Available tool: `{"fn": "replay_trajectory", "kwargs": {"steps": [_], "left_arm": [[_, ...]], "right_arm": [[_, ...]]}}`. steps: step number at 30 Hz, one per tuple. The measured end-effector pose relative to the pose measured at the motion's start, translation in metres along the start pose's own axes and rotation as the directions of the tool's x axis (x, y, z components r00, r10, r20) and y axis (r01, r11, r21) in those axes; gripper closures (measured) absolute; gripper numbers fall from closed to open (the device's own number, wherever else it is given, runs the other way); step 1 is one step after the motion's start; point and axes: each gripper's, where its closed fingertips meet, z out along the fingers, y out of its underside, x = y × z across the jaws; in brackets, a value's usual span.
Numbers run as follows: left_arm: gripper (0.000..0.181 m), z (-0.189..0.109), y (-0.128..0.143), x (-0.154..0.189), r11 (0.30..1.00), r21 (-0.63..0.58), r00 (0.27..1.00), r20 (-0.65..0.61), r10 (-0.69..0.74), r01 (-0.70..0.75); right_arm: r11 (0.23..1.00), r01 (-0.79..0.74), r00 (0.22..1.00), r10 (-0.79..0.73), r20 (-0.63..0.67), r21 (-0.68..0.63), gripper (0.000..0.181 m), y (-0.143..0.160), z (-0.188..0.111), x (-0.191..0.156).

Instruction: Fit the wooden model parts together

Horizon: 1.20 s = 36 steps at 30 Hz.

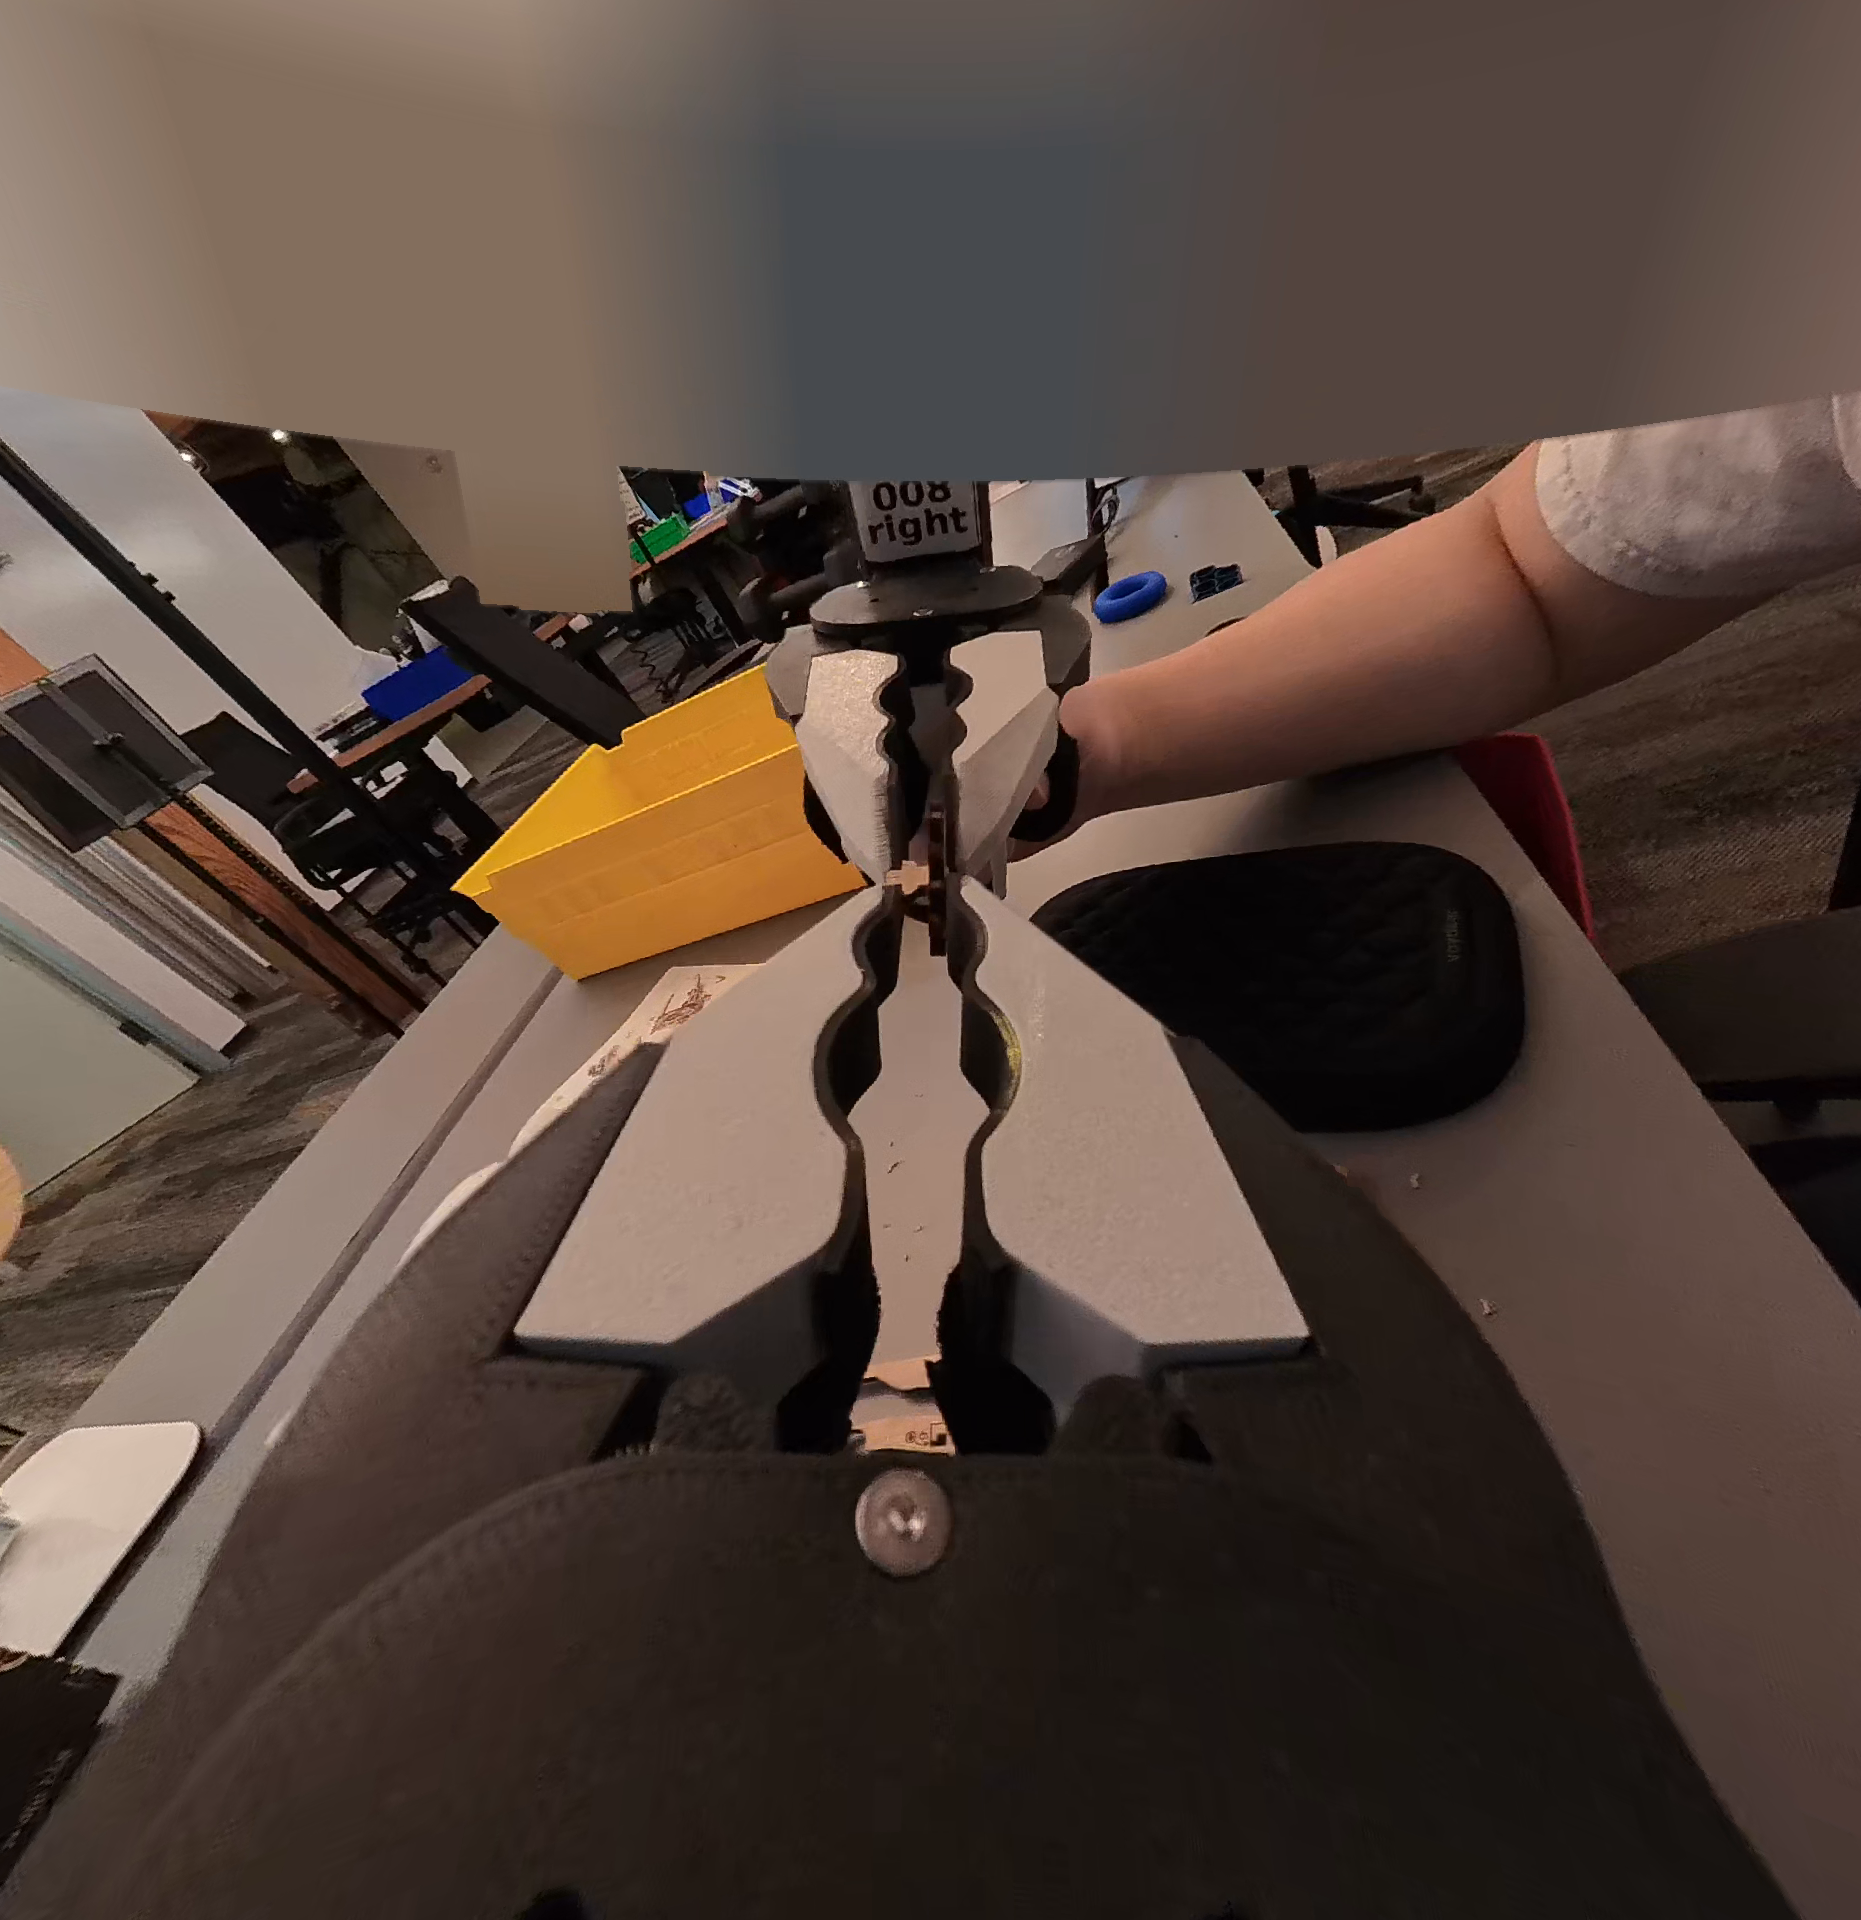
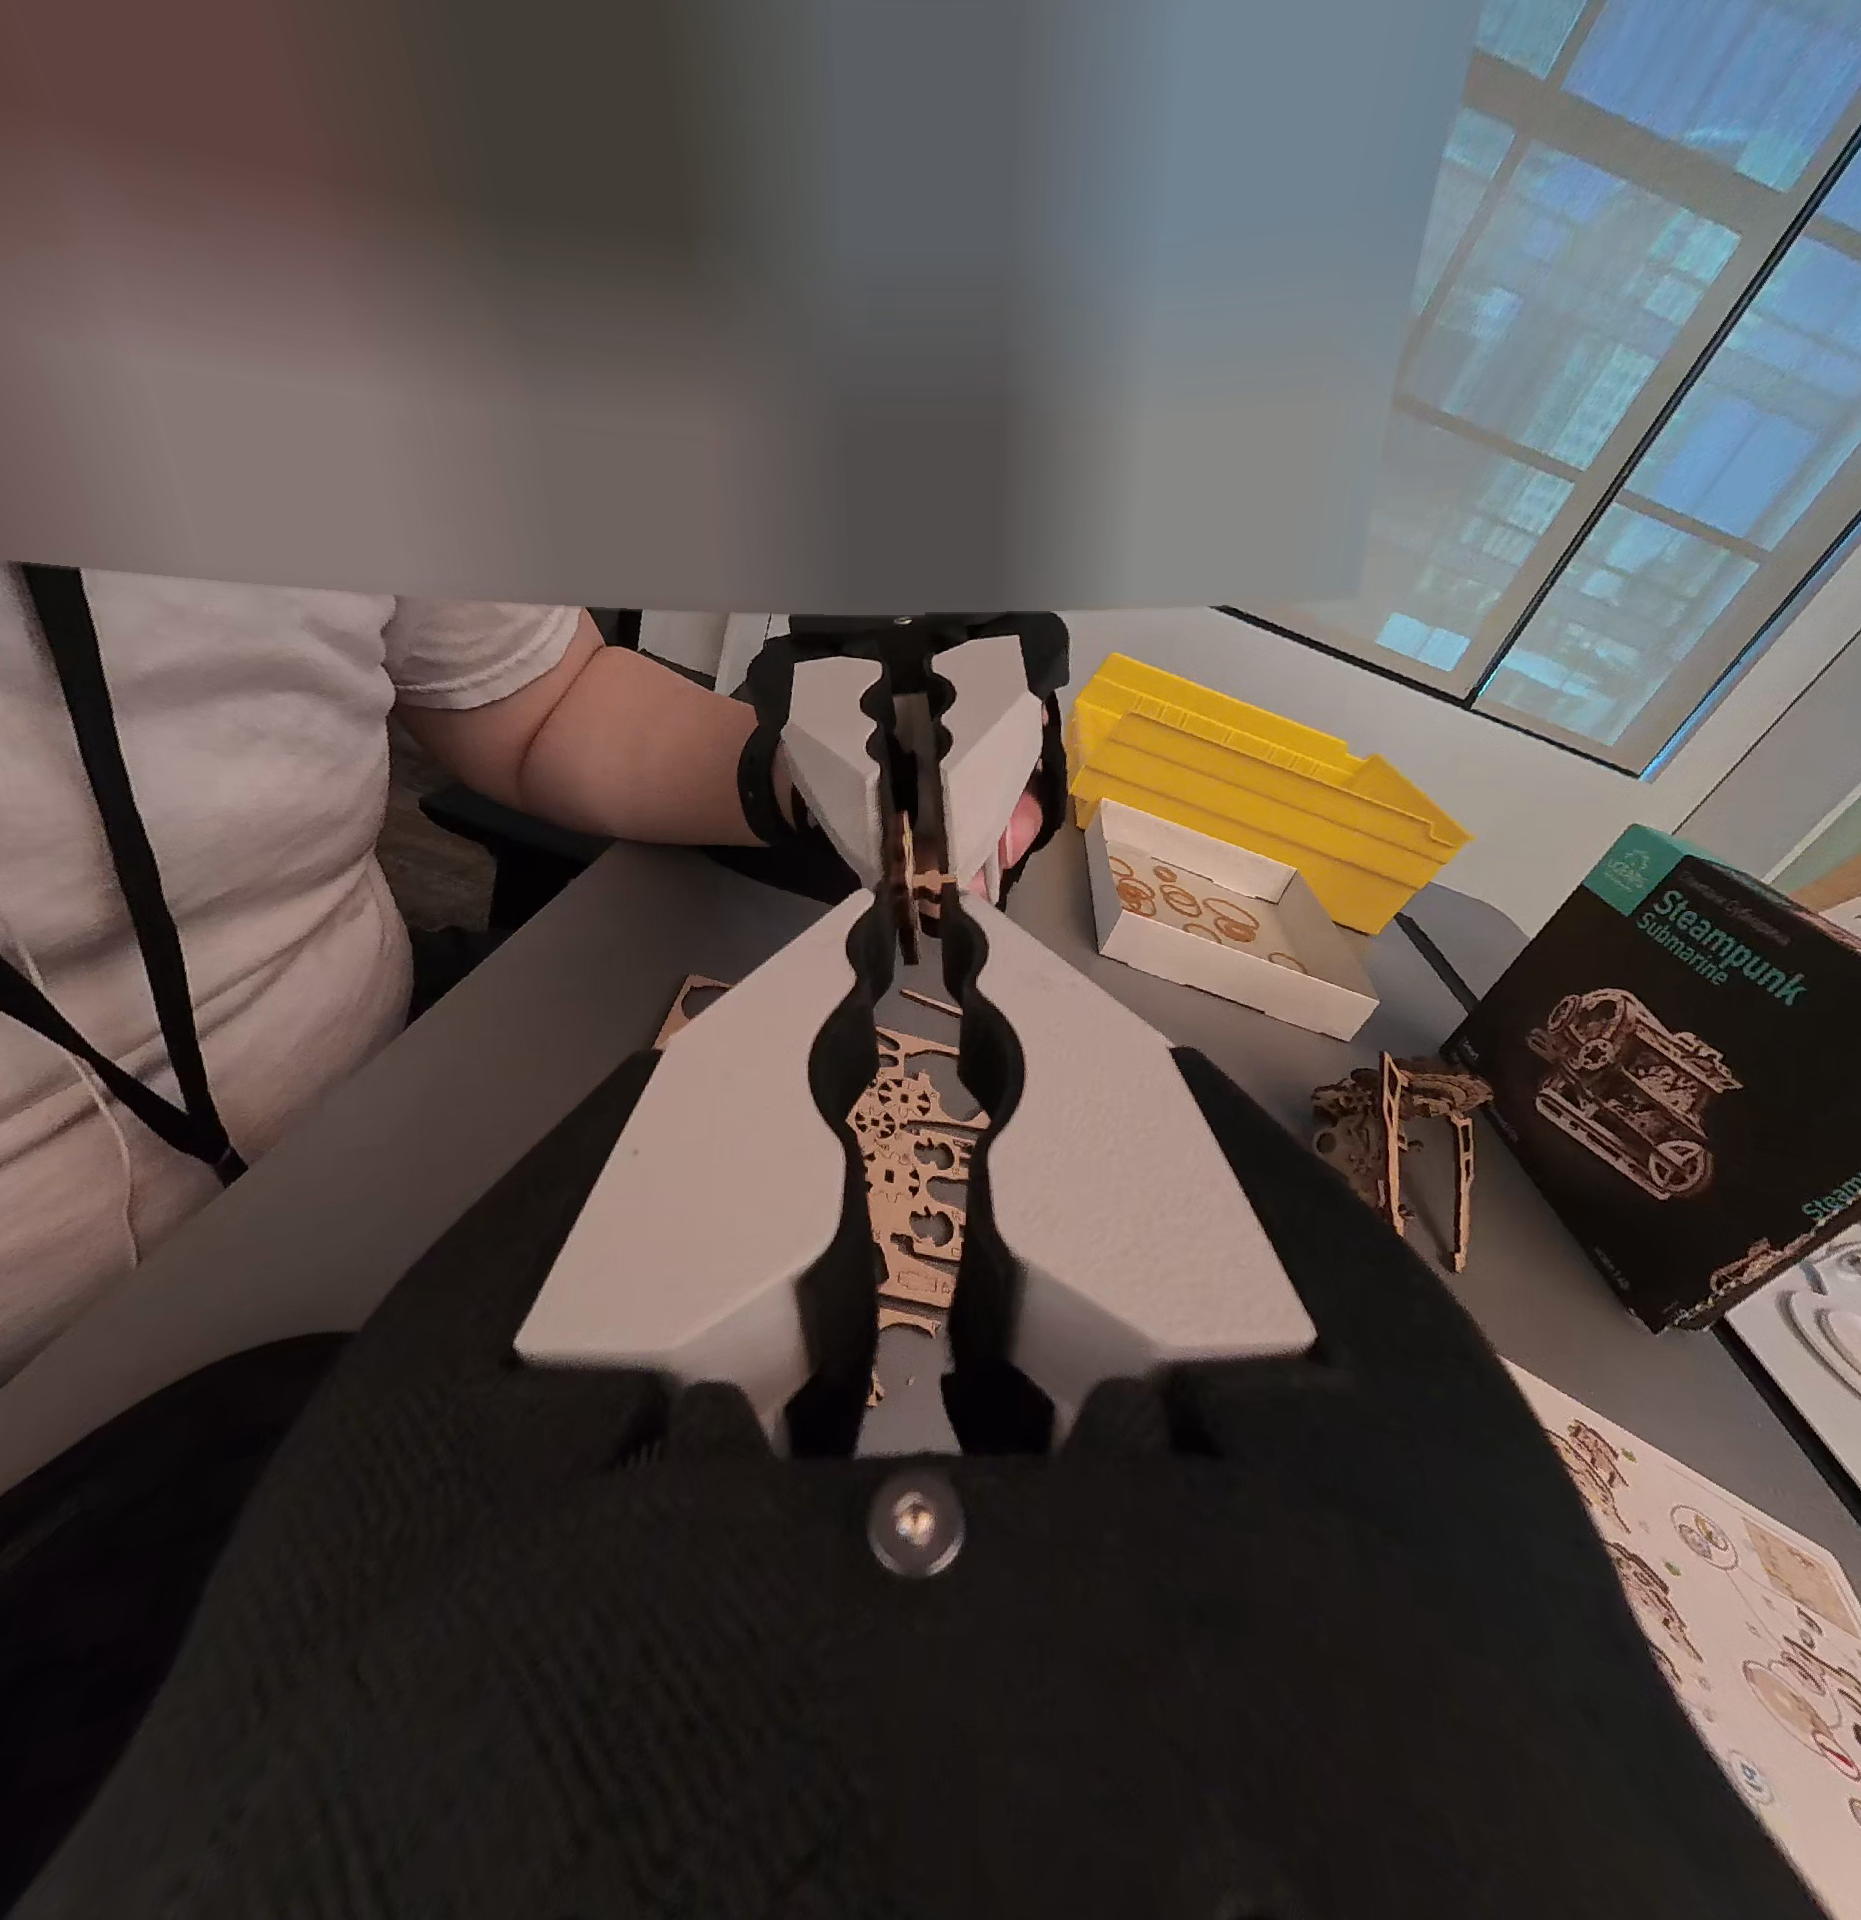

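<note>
Left gripper (image 1: 921,899) is clamping a small wooden piece (image 1: 910,881) at its fingertips. Right gripper (image 2: 915,904) is pinching a flat wooden part (image 2: 905,883), tip to tip with it above the grey table (image 2: 593,966). Farther off, a yellow bin (image 1: 677,831) is sitting.
</note>
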Motion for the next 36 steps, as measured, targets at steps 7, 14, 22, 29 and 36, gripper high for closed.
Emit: {"fn": "replay_trajectory", "kwargs": {"steps": [7,14,22,29,36], "left_arm": [[0.175,0.000,0.000,0.000,1.000,-0.008,1.000,-0.003,0.010,-0.010],[0.175,-0.001,0.004,0.000,1.000,-0.023,1.000,0.003,-0.002,0.002],[0.176,-0.002,0.011,-0.001,0.998,-0.055,1.000,-0.003,-0.012,0.012],[0.176,0.000,0.019,0.000,0.993,-0.113,1.000,-0.001,0.026,-0.026],[0.176,0.000,0.014,-0.002,0.997,-0.080,1.000,0.017,0.025,-0.024]], "right_arm": [[1.000,-0.012,1.000,0.012,-0.003,-0.006,0.176,0.000,0.000,0.000],[0.999,0.014,1.000,-0.015,-0.024,-0.039,0.176,0.004,0.001,0.001],[0.996,-0.044,0.999,0.044,-0.011,-0.073,0.175,0.010,0.003,0.003],[0.994,-0.052,0.999,0.051,-0.006,-0.096,0.174,0.012,0.002,0.002],[0.994,0.017,0.999,-0.021,-0.041,-0.104,0.171,0.008,-0.003,0.006]]}}
